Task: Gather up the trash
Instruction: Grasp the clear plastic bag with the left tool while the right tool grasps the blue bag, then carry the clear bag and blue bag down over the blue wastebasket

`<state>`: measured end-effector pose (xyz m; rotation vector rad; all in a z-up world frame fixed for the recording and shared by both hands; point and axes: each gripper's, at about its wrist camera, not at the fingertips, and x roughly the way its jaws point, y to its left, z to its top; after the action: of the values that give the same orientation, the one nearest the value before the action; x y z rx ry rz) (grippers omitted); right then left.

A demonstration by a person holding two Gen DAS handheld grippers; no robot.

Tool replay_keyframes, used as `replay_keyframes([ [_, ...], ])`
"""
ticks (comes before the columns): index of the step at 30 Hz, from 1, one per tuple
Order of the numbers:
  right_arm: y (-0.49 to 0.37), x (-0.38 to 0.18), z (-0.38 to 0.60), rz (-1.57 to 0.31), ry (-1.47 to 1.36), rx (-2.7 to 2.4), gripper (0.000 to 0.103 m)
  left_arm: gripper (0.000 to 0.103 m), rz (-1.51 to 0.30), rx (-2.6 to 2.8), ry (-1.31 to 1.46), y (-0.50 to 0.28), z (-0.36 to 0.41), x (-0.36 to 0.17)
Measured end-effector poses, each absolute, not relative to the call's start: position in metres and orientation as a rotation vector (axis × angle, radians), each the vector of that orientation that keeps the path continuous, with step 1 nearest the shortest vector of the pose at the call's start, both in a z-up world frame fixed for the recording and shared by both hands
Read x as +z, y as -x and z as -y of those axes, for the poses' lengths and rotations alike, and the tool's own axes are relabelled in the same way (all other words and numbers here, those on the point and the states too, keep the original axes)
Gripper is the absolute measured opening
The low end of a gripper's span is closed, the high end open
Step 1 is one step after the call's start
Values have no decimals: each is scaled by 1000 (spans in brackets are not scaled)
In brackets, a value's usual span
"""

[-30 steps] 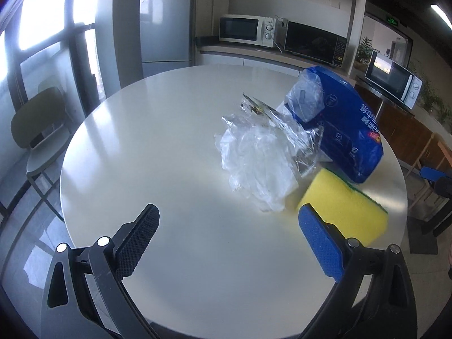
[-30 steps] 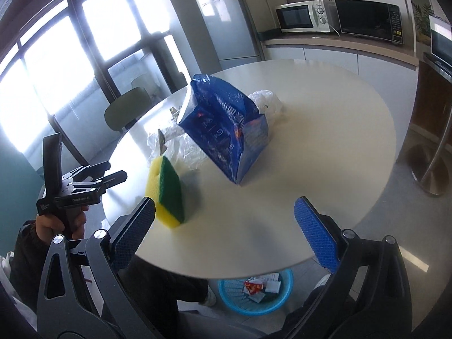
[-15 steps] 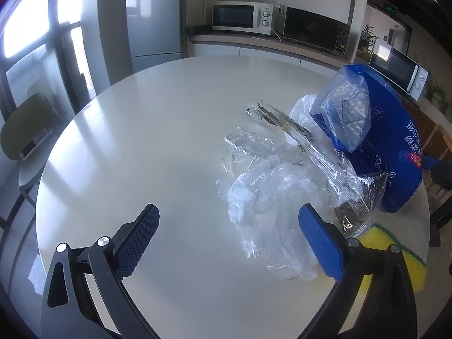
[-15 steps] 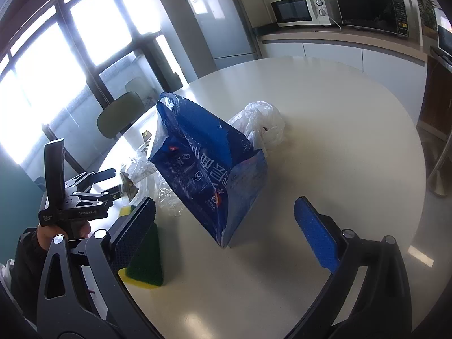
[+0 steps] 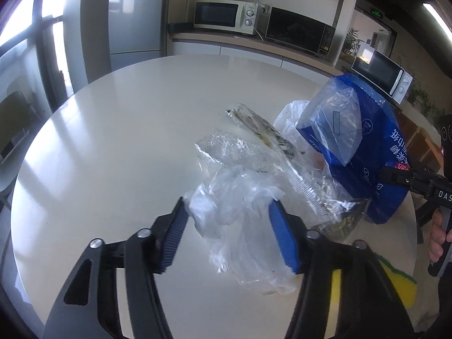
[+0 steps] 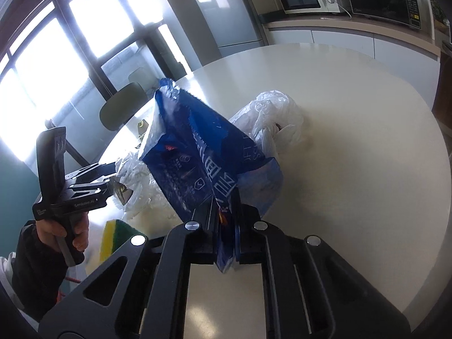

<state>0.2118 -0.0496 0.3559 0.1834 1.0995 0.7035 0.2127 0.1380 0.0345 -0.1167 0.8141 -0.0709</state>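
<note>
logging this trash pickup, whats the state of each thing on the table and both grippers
left gripper: fingers part closed around the clear plastic, not yet pinching
clear plastic wrap: crumpled, lying on the table
right gripper: shut on the bag's edge
blue plastic bag: held up, top torn open
white plastic bag: crumpled on the table
sponge: lying untouched

White Chinese characters mark the blue bag (image 5: 367,152); "DAS" marks the right hand-held gripper (image 5: 418,183).

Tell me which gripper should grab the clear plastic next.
Left. The left gripper already has its open fingers either side of the clear plastic. The right gripper is shut on the blue bag.
</note>
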Motion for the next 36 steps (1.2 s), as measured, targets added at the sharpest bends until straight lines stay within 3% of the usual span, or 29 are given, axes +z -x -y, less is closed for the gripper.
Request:
replay_keyframes([
  [6,-207,360,55,-1087,-205,696,5,23,-804,-98,83,-212,-132,36],
  [9,-205,362,58,-1085,-217,690,5,17,-799,-100,90,-208,-133,39],
  [18,-204,372,68,-1048,-234,697,5,15,-750,-40,84,-182,-142,58],
  [31,-191,387,73,-1021,-236,716,5,15,-736,104,-229,-146,-115,80],
  [36,-187,393,78,-1011,-243,723,5,15,-751,94,-158,-133,-121,82],
])
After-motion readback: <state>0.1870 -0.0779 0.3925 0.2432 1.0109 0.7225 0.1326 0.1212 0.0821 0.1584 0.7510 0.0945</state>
